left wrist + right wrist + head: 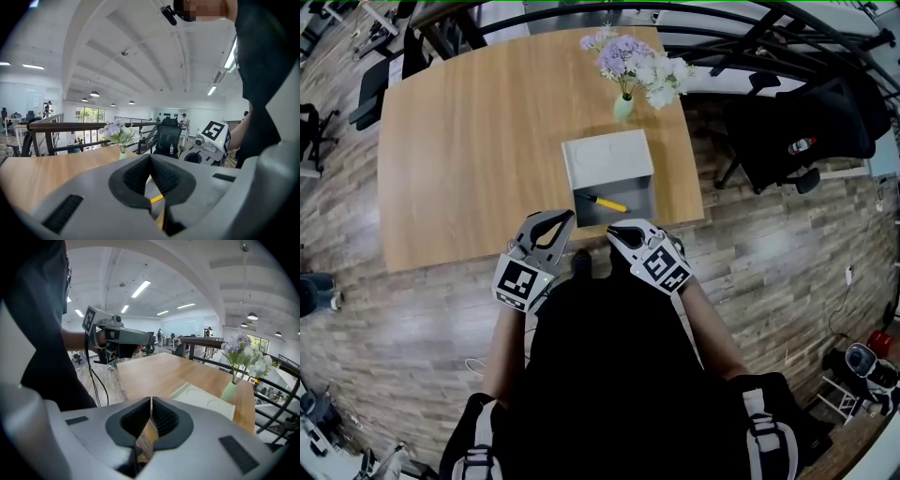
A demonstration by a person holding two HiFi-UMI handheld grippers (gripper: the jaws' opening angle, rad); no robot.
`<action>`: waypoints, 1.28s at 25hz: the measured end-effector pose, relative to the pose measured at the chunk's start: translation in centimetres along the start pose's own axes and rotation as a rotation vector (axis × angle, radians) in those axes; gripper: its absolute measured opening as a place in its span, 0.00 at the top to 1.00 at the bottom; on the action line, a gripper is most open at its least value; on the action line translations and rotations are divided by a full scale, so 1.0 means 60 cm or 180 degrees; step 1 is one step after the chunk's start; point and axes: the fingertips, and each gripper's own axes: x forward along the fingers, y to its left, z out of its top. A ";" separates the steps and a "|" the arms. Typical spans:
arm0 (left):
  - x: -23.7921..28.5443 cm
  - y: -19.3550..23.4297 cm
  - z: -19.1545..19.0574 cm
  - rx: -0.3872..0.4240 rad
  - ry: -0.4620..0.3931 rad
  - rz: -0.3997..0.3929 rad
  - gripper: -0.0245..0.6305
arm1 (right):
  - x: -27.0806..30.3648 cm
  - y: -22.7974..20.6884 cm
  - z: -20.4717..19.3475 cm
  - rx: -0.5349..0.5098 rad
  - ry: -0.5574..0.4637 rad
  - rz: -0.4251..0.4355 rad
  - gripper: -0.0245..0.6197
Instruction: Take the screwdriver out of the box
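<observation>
Mostly the head view is filled by a wide wooden surface [469, 159] that stands on plank flooring, with a black office chair [806, 131] off to its right. Near the right front corner of the surface sits a pale grey box [607, 159]. Its near part is open, so the darker inside shows from above. Just behind the box, a small green vase [623, 108] stands upright and holds a bunch of lilac and white flowers [633, 61].

At the near edge of the surface the person holds both tools up in front of a black top, each tool carrying a marker cube. The left claw [565, 217] points toward the front left corner of the box. Its two ribbed pads are pressed together with nothing between them. The right claw [614, 230] hovers just in front of the open part of the box, close beside the left one. It is closed tight as well and has hold of nothing.

Inside the open part of the box lies the screwdriver [607, 203], with a yellow handle and a dark tip. It rests at a slant on the grey floor of the box, and neither claw touches it.
</observation>
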 end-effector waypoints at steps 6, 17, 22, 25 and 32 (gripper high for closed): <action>0.034 0.011 0.017 -0.0014 0.0028 0.0058 0.93 | 0.013 -0.025 -0.021 -0.0080 0.0162 0.0171 0.92; 0.062 0.036 0.020 -0.0006 0.0151 0.0133 0.93 | 0.057 -0.052 -0.067 -0.0267 0.0432 0.0334 0.92; 0.070 0.034 0.025 -0.0001 0.0157 0.0152 0.93 | 0.071 -0.060 -0.088 -0.0264 0.0520 0.0395 0.92; 0.068 0.035 0.021 -0.0002 0.0193 0.0160 0.93 | 0.082 -0.066 -0.100 -0.0279 0.0593 0.0407 0.92; 0.063 0.042 0.015 0.0002 0.0248 0.0223 0.93 | 0.109 -0.091 -0.143 -0.0368 0.0840 0.0305 0.92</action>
